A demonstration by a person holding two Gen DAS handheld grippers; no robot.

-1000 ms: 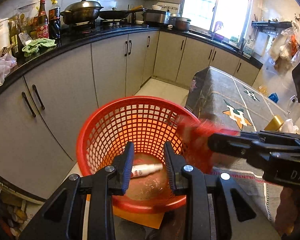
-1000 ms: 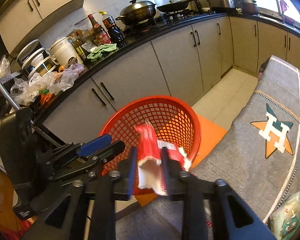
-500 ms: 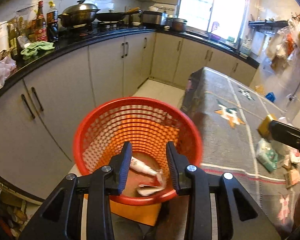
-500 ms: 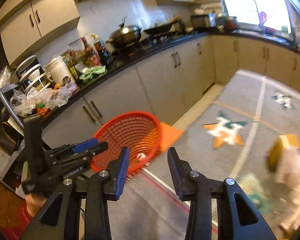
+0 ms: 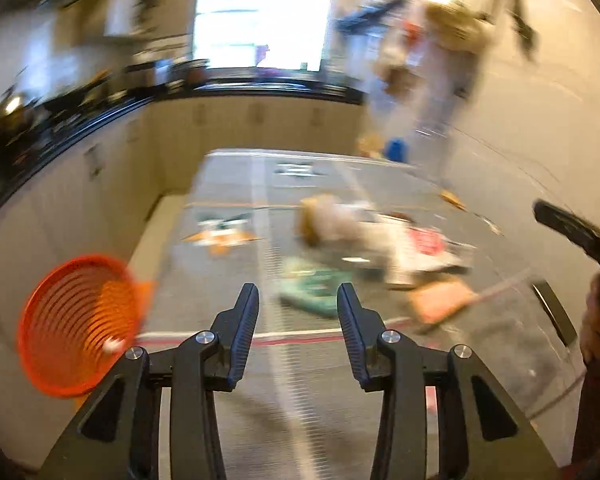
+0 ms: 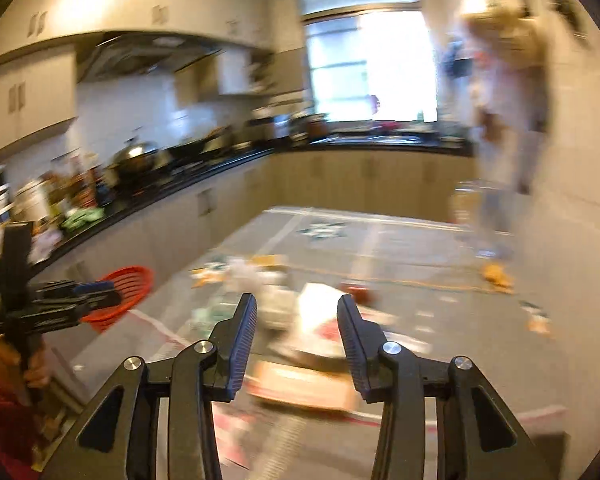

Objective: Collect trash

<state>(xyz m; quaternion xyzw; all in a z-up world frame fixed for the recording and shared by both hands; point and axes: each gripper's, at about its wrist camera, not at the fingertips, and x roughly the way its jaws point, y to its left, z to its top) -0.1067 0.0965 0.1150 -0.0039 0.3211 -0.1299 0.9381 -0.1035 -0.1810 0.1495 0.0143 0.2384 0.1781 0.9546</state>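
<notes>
Our grey-clothed bench [image 5: 236, 360] fills both blurred views. Only the right wrist view shows the stove-side counter [image 6: 172, 184] with its wok; only the left wrist view looks into the red basket [image 5: 80, 324], off the bench's near left edge, with a pale scrap at its bottom. The trash pile [image 5: 372, 256] lies mid-bench: smeared white, green and orange wrappers, details unreadable. Our left claw [image 5: 298, 328] and right claw [image 6: 296, 332] are both opening, partly spread, nothing between their pads.
</notes>
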